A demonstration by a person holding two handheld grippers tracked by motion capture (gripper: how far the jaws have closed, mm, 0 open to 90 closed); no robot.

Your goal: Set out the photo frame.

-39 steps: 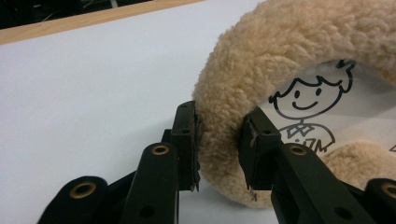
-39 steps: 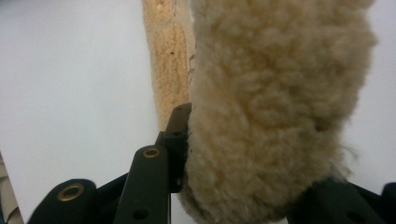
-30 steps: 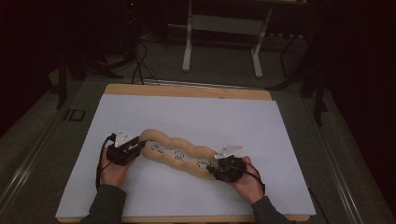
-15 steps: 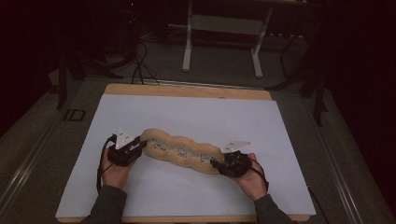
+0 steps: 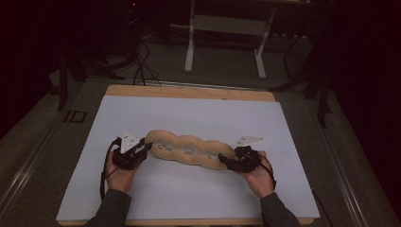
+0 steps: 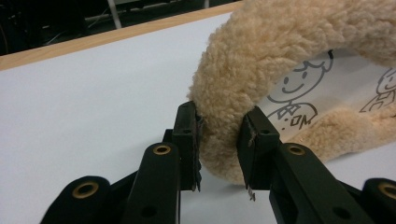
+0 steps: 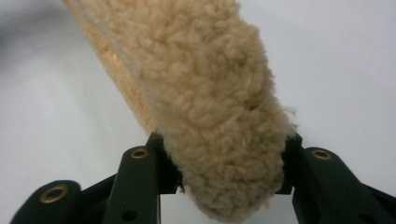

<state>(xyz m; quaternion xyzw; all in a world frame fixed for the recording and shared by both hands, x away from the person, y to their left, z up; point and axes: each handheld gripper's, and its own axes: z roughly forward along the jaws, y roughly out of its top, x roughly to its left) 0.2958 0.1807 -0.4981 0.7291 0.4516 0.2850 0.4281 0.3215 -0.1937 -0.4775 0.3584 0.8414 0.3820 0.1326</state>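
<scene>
A long tan fleece piece [image 5: 189,151] with cartoon drawings lies stretched across the white sheet [image 5: 189,111]. My left gripper [image 5: 146,147] is shut on its left end. In the left gripper view the jaws [image 6: 219,140] pinch a fold of the fleece [image 6: 280,46]. My right gripper [image 5: 226,163] is at the fleece's right end. Its jaws have just been opening. In the right gripper view the fleece end [image 7: 210,93] fills the gap of that gripper [image 7: 224,163], and both pads touch the pile.
The white sheet covers a wooden board [image 5: 189,91]. Beyond the board stand a white table frame [image 5: 224,42] and dark cables [image 5: 142,71] on the floor. A metal rail [image 5: 28,156] runs along the left side.
My right gripper has moved to the right, and the fleece now lies longer and straighter. The left gripper has stayed in place.
</scene>
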